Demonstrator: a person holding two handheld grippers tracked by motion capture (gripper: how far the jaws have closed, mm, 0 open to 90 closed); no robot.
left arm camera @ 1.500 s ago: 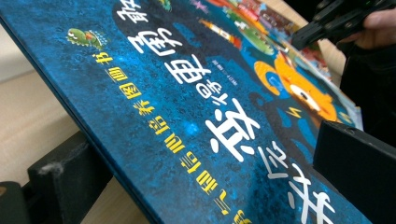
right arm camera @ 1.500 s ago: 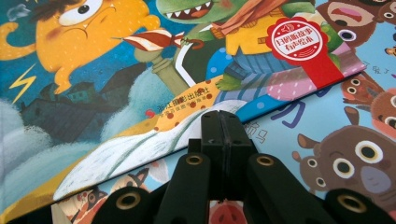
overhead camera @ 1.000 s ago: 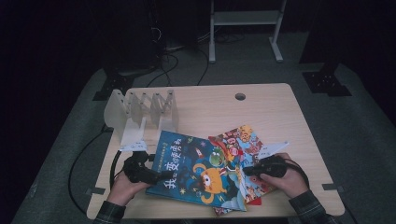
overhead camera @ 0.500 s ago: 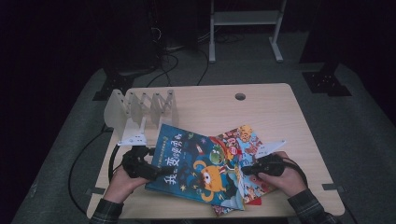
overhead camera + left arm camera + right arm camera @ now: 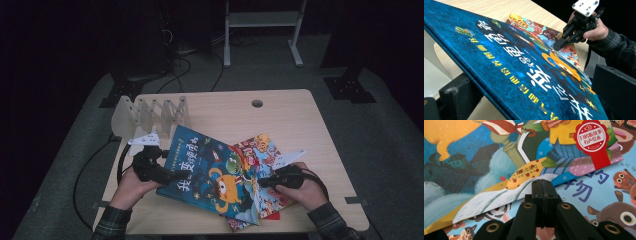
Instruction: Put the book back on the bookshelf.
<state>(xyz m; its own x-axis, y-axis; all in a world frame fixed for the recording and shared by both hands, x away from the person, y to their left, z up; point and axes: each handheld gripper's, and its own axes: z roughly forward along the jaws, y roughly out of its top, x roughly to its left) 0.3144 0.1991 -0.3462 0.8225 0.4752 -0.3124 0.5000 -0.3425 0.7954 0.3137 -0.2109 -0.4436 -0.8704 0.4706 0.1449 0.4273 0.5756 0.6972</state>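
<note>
- Nearest the table's front edge, two hands come in from the bottom of the high view, a plaid sleeve [image 5: 112,224] on the left arm.
- The left gripper [image 5: 170,174] has the blue book [image 5: 212,172] by its left edge; in the left gripper view the cover [image 5: 524,72] runs between the two black jaws, one below the edge and one at the right, so they are clamped on it.
- That edge is lifted: in the left gripper view the book slopes, with the tabletop visible under the raised side.
- The blue book lies at the front middle of the table [image 5: 280,120], its yellow lettering and orange creature face up.
- The right gripper [image 5: 262,181] sits at the book's right side; in the right gripper view its jaws are pressed together, tips against the book's corner edge, nothing visibly held between them.
- Under the blue book lies a second, red-edged picture book [image 5: 260,150], its animal cover showing beyond the blue one's right edge and below the right gripper's tips.
- In the left gripper view the right gripper [image 5: 557,45] and its hand hover over that overlap.
- Farther back on the left stands a white divider rack [image 5: 150,114], just behind the left gripper.
- Farthest, a small round hole [image 5: 257,103] sits in the tabletop near the back edge.
</note>
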